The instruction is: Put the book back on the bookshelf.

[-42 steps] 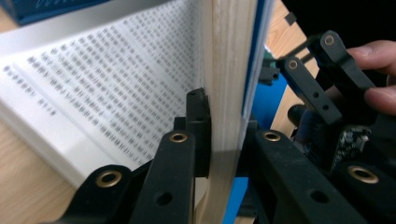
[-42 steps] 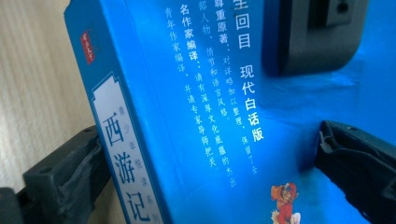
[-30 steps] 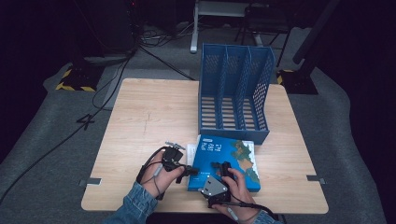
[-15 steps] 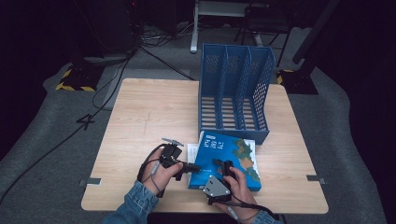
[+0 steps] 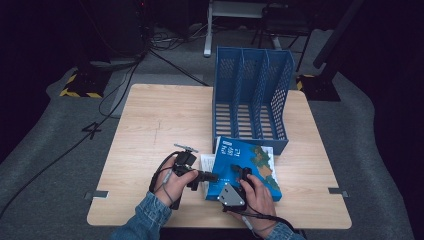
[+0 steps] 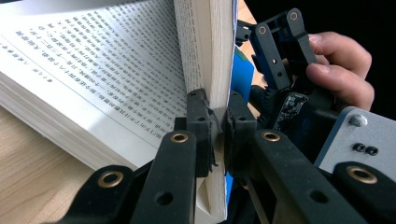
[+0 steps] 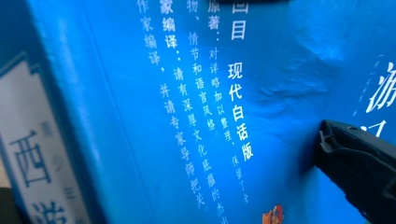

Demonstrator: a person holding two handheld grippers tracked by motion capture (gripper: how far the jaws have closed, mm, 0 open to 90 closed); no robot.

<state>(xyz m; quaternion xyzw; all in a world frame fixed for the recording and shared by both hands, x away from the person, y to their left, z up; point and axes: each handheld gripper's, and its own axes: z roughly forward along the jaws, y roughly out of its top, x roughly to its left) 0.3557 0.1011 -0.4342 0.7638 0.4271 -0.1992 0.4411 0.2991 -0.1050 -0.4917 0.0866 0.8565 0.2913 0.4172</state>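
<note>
Rack (image 5: 252,95) (three slots, all empty) stands behind book (image 5: 245,165).

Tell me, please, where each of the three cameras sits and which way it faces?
High view: above the near table edge, facing forward and down on the wooden table, blue file rack, both hands.
Left gripper view: on the left gripper, whose fingers pinch pages of the blue book.
Right gripper view: against that book's cover, one finger showing.
All share the book.

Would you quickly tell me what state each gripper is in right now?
Left gripper: shut on the blue book's cover and a sheaf of pages.
Right gripper: pressed against the book's cover; open or shut cannot be told.
</note>
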